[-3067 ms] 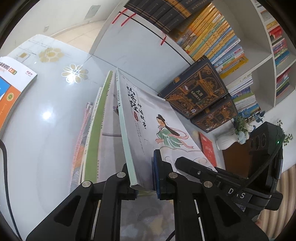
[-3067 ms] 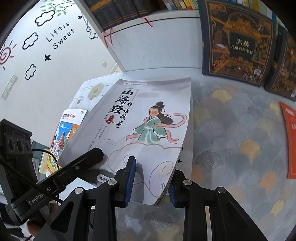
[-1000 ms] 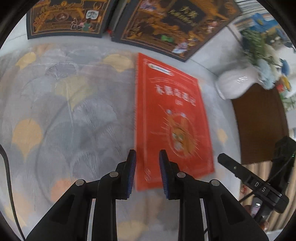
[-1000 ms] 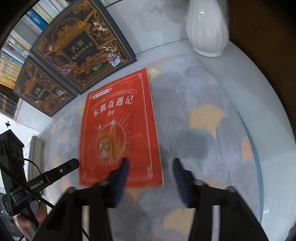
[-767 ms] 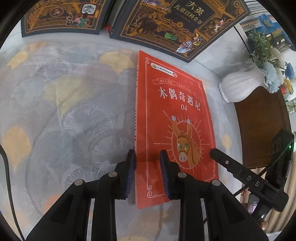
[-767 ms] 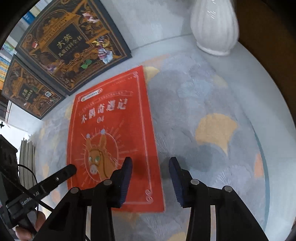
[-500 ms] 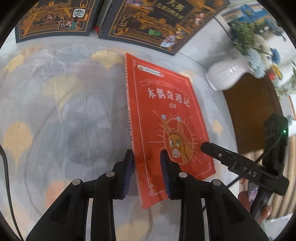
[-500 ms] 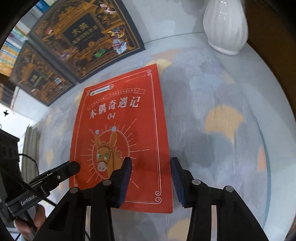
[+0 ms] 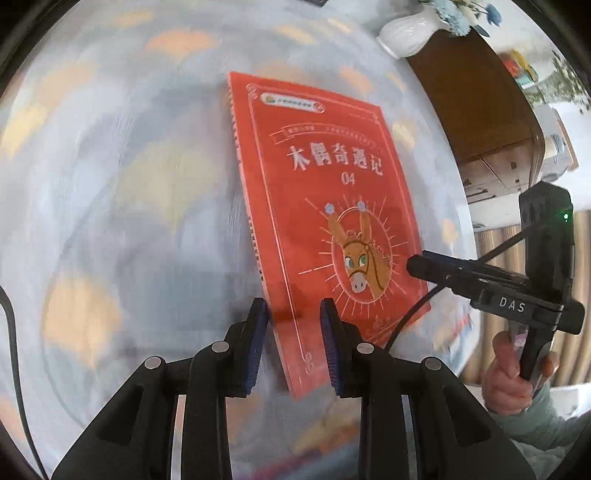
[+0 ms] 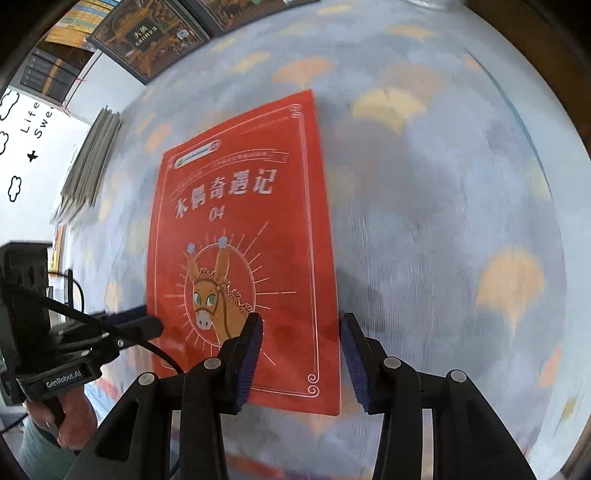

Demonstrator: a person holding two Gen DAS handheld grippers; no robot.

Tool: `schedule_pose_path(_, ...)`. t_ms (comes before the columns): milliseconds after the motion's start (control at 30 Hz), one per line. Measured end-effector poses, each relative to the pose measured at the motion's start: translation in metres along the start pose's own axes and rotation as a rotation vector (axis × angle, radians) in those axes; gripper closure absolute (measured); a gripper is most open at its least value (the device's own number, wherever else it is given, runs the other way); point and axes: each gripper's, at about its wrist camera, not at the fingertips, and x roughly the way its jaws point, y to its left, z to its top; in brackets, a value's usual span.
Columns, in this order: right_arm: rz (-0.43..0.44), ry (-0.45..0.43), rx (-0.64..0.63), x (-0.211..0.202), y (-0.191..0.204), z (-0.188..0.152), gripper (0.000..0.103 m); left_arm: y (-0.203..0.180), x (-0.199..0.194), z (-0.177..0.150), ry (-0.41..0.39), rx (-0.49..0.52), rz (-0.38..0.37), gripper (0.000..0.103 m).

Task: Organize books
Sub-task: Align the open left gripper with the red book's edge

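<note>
A red book (image 9: 332,206) with a donkey drawing on its cover lies flat on the patterned tablecloth (image 9: 129,184). My left gripper (image 9: 293,332) hovers open over the book's near left corner, with the spine edge between its blue pads (image 9: 258,332), which do not press on it. In the right wrist view the red book (image 10: 240,240) fills the middle. There my right gripper (image 10: 301,347) is open astride its near right edge. Each gripper shows in the other's view, the right gripper (image 9: 413,264) beside the donkey and the left gripper (image 10: 147,321) at the cover's left edge.
A white vase (image 9: 402,33) and a brown cabinet (image 9: 476,96) stand beyond the book to the right. A row of upright books (image 10: 88,162) and dark ornate box sets (image 10: 147,40) stand at the far left. A person's hand (image 9: 509,376) holds the right gripper's handle.
Both grippers have let go of the white illustrated book at the upright row and moved over the red book. They have since slid along it toward its near end, and the box sets have left the left view.
</note>
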Motion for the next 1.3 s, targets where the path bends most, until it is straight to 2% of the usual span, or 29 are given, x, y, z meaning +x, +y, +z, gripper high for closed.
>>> schedule_pose_path(100, -0.041, -0.039, 0.007, -0.004, 0.005, -0.007, 0.06, 0.001, -0.003, -0.017, -0.019, -0.016, 0.006, 0.078)
schedule_pose_path(333, -0.155, -0.08, -0.052, -0.003, 0.017, -0.014, 0.06, -0.003, -0.003, -0.022, -0.061, -0.017, 0.057, 0.078)
schedule_pose_path(500, -0.184, -0.099, -0.061, -0.002, 0.016, -0.018, 0.06, -0.004, -0.005, -0.022, -0.084, -0.019, 0.078, 0.078)
schedule_pose_path(967, -0.205, -0.09, -0.067, 0.005, 0.02, -0.019, 0.055, -0.01, -0.004, -0.027, -0.106, -0.029, 0.119, 0.076)
schedule_pose_path(1200, -0.194, -0.082, -0.055, 0.007, 0.015, -0.017, 0.052, -0.034, 0.005, -0.023, -0.086, 0.029, 0.258, 0.076)
schedule_pose_path(1300, -0.2, -0.079, -0.062, 0.006, 0.016, -0.018, 0.051, -0.039, 0.007, -0.024, -0.094, 0.036, 0.285, 0.076)
